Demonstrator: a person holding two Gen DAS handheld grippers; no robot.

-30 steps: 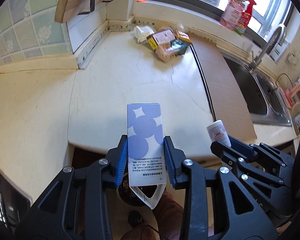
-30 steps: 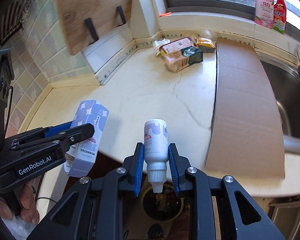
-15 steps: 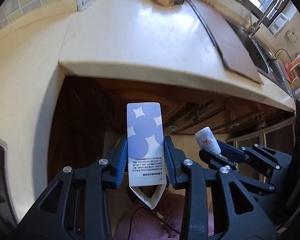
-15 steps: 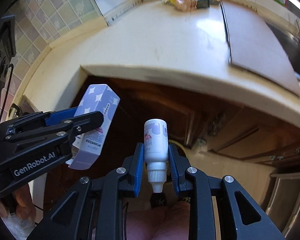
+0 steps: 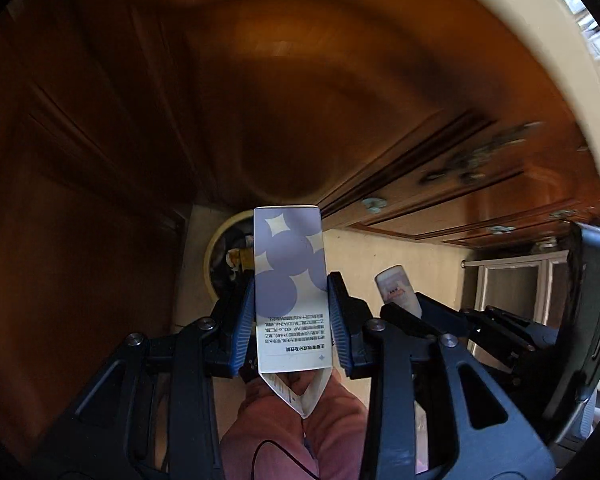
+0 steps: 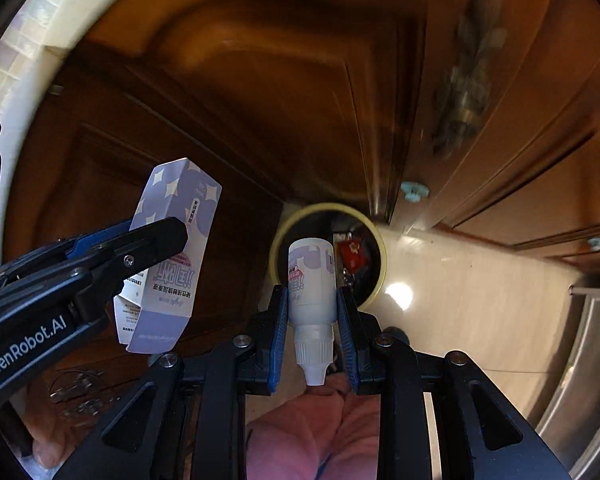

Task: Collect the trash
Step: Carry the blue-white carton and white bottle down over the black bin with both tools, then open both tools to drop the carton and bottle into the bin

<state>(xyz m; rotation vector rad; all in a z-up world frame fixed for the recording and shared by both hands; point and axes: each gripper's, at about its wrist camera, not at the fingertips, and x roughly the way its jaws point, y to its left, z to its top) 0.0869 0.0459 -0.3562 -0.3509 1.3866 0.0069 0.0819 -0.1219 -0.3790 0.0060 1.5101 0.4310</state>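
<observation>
A: Dark wooden cabinet doors above a pale floor; why is the lilac-and-white cardboard carton held so?

B: Probably for dropping; the left gripper clamps its sides above the yellow-rimmed round bin; the right gripper pinches the small white plastic bottle, nozzle toward the camera.

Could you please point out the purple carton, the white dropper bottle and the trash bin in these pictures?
purple carton [image 5: 288, 280], left wrist view, on its printed front face.
white dropper bottle [image 6: 312, 280], right wrist view, on the labelled body.
trash bin [image 6: 376, 236], right wrist view, on the yellow rim at its right side.
</observation>
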